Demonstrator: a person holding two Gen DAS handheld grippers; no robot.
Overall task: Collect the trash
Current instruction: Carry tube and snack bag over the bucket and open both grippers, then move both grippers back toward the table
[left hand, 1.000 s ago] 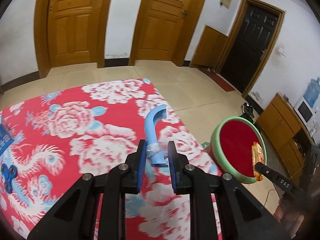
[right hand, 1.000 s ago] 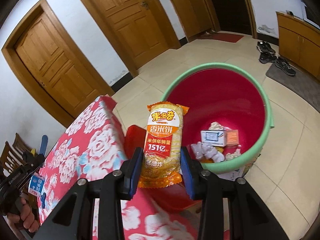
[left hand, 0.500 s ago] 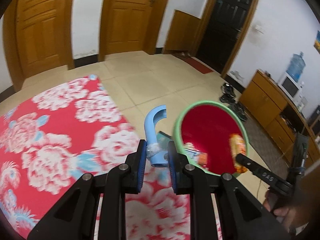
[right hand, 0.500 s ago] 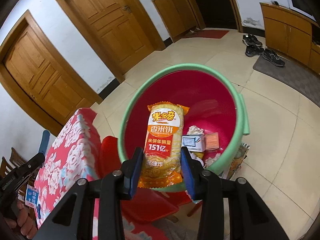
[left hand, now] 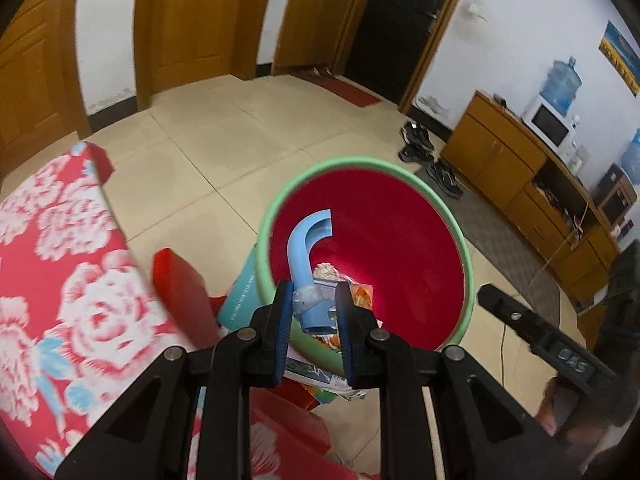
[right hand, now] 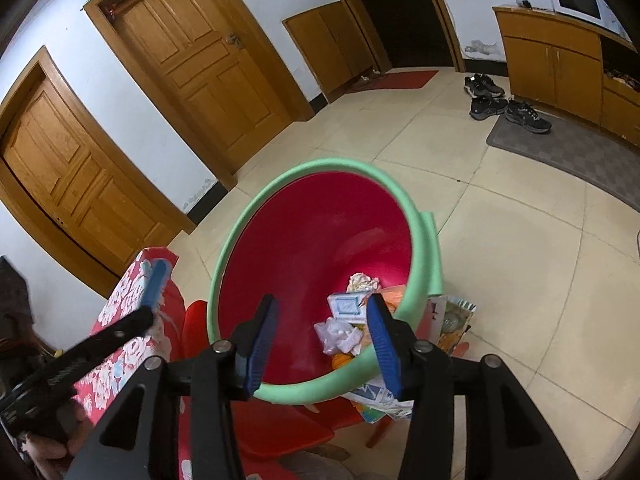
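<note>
Snack pack dropped, blue hook up next.
R gripper [right hand: 322,338] jaws just opened, nothing btwn them now; rice-cracker pack gone from them, prob in bin [right hand: 256,226]. L gripper [left hand: 312,314] clamped on blue hook [left hand: 306,244], now over bin's mouth, ready to release.

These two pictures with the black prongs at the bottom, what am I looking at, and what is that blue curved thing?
Each picture comes from a camera on a hand-held two-finger gripper, looking along its fingers; a person holds one in each hand. The left gripper is shut on a blue curved tube, held above the green-rimmed red bin. The right gripper has just been opening and now has nothing between its fingers; the bin below it holds a small box and crumpled wrappers. A flowered red cloth covers the surface beside the bin.
</note>
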